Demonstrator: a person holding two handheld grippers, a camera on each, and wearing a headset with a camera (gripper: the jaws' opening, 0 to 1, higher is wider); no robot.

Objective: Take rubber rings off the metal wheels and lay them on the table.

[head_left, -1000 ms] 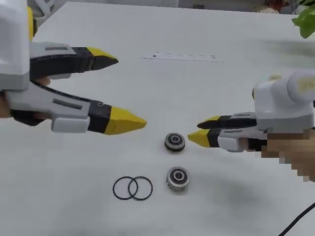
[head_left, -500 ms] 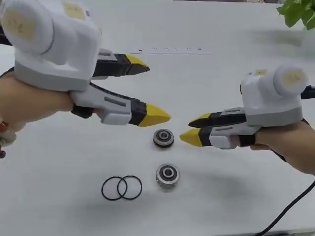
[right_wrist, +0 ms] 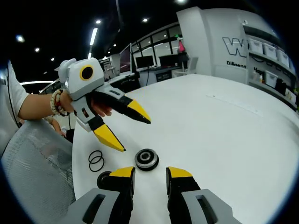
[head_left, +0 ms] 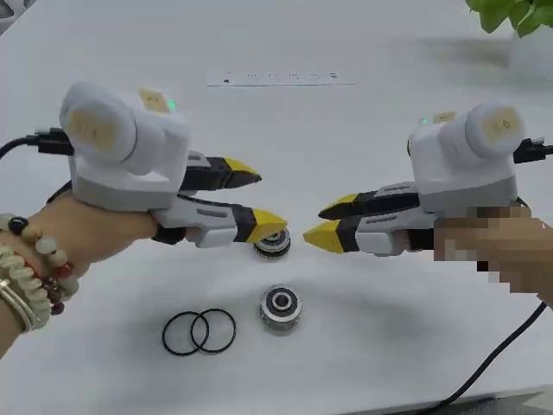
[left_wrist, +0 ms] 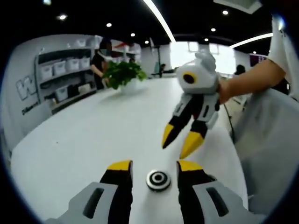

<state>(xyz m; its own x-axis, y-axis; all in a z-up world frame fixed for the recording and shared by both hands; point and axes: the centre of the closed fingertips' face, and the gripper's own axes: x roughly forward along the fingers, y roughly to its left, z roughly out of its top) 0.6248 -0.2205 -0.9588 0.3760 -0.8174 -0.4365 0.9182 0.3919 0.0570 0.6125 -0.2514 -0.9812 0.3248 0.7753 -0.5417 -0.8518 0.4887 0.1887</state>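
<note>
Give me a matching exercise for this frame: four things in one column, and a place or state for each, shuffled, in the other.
Column one:
1. rubber rings
2. nearer metal wheel
3. farther metal wheel
4. left hand-held gripper

Column two:
A. jaws open, holding nothing
B. between the left one's lower jaw and the right hand-held gripper
C. two, overlapping, flat on the table
D. on the table just right of the rings

Pairs: 1-C, 2-D, 3-B, 4-A

Your left tongs (head_left: pixel 270 201) and right tongs (head_left: pixel 313 225) have white-and-grey bodies and black jaws with yellow tips. Bead bracelets (head_left: pixel 30 277) ring your wrist at lower left. A black cable (head_left: pixel 497 363) runs at lower right.
</note>
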